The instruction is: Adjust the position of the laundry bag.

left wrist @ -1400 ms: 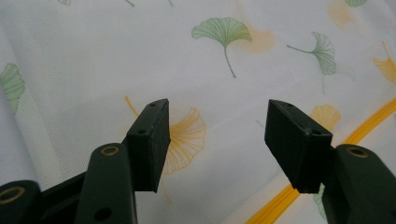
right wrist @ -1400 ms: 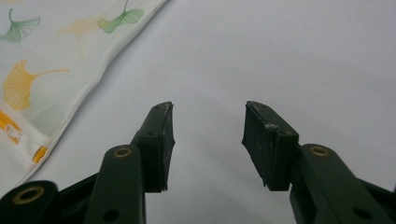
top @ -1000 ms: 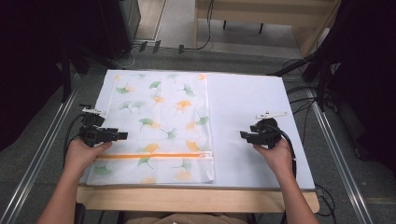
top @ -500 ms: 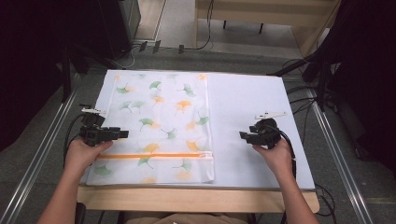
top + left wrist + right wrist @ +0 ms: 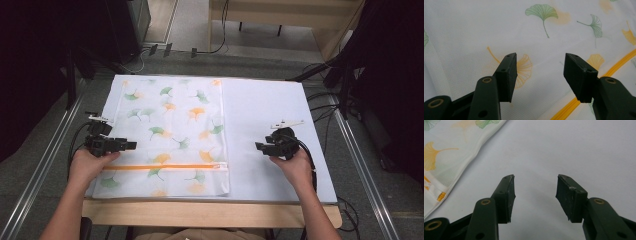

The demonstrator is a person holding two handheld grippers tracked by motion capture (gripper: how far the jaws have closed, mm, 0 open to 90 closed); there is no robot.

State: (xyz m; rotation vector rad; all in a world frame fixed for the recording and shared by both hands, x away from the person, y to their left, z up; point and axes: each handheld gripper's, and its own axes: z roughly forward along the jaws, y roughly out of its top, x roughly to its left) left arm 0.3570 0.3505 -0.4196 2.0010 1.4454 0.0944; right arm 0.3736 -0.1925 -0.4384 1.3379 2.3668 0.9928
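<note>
High view: mesh laundry bag (image 5: 167,135) with ginkgo print lies flat on the white sheet (image 5: 270,110) covering the bench (image 5: 210,214). Orange zipper (image 5: 165,166) runs across the bag near its near edge. Left hand-held gripper (image 5: 131,146) sits over the bag's left margin; right hand-held gripper (image 5: 258,146) hovers well right of the bag, over bare sheet. Nothing gripped, so the work looks unstarted.

Left gripper view: jaws spread, empty, above bag mesh (image 5: 474,32); zipper (image 5: 604,75) just right of the jaws.

Right gripper view: jaws spread, empty, over sheet (image 5: 574,147); bag's right edge (image 5: 461,162) off to the left. Plenty of open room right of the bag; bag's left edge lies close to the sheet's edge.
</note>
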